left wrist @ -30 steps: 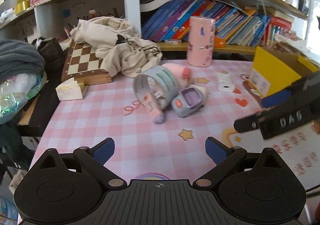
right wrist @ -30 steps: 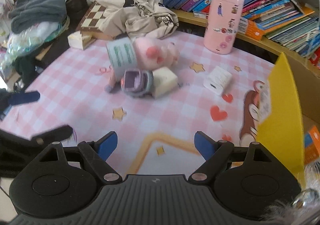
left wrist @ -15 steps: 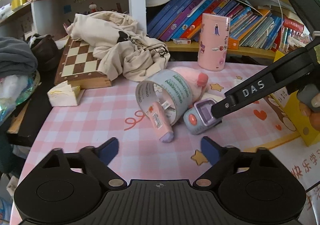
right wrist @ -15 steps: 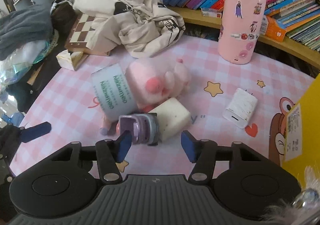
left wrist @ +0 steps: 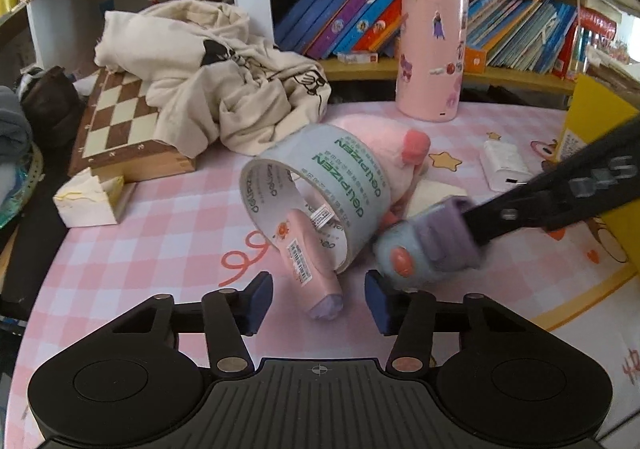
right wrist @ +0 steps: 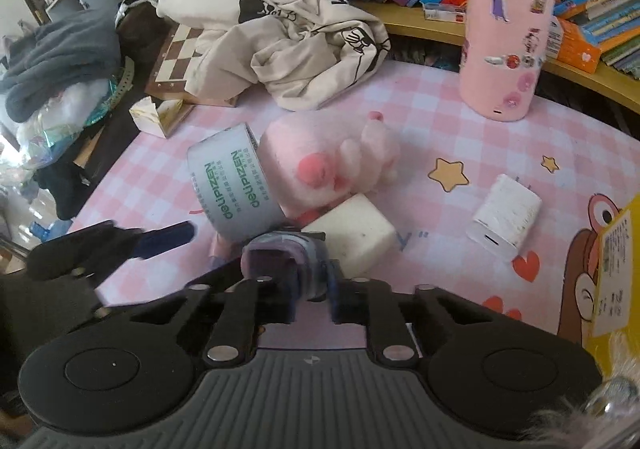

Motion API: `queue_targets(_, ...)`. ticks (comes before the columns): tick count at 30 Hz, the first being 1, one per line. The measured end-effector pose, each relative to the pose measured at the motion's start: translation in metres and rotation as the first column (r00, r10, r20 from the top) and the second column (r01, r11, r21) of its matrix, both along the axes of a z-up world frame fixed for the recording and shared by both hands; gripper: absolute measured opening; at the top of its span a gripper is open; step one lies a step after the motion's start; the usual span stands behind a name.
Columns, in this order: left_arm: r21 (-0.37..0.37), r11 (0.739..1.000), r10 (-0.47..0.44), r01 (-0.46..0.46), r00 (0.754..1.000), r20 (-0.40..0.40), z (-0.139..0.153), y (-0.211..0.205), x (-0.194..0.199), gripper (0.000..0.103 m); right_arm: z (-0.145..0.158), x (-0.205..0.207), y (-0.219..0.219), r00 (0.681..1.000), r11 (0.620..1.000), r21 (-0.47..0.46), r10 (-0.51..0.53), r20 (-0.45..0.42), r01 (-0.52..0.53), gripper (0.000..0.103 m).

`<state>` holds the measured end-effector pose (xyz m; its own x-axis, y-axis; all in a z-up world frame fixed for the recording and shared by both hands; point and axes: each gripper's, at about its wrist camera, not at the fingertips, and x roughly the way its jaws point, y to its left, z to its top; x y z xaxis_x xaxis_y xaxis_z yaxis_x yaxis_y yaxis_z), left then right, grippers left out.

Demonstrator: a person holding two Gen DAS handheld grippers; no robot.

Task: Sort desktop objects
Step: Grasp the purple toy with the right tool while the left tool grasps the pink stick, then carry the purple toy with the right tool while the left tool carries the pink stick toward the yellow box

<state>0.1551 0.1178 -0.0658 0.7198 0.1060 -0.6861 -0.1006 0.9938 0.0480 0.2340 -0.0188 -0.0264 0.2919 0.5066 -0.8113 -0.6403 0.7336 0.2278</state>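
Both grippers have closed in: right gripper (right wrist: 310, 303) jaws clench the lilac-and-blue toy (right wrist: 286, 263), left gripper (left wrist: 318, 299) jaws closing around the pink tube (left wrist: 306, 253).

Left black plastic two-finger gripper (left wrist: 318, 295): ribbed grey housing, two round black discs, silver pivot screws, angular linkage arms, dark blue rectangular finger pads (left wrist: 258, 299). Right black plastic two-finger gripper (right wrist: 314, 299) is built alike; its arm bears raised grey lettering.
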Motion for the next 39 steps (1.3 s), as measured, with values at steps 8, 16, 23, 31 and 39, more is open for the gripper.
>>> queue_targets(8, -0.018, 1.000, 0.006, -0.007, 1.000, -0.025, -0.006, 0.005, 0.013, 0.033, 0.002, -0.001, -0.009, 1.000, 1.000, 0.009, -0.013, -0.013, 0.013, 0.012)
queue_targets(16, -0.096, 0.995, 0.000, -0.004, 0.999, -0.041, 0.004, 0.012, -0.020, 0.014, 0.006, -0.015, -0.024, 0.998, 1.000, 0.023, -0.005, -0.060, 0.007, 0.012)
queue_targets(23, -0.189, 0.982, -0.023, 0.013, 0.998, -0.053, 0.013, 0.006, -0.058, 0.013, 0.002, -0.040, -0.046, 0.991, 0.999, 0.017, -0.026, -0.133, 0.029, 0.012)
queue_targets(31, -0.235, 0.971, -0.051, 0.044, 0.998, -0.024, 0.027, -0.003, -0.080, 0.013, 0.000, -0.067, -0.063, 0.984, 0.998, 0.013, -0.051, -0.173, 0.054, 0.012)
queue_targets(39, -0.245, 0.966, -0.082, 0.083, 0.997, 0.014, 0.040, -0.009, -0.099, 0.013, 0.011, -0.086, -0.070, 0.987, 0.997, 0.023, -0.072, -0.141, 0.076, 0.012)
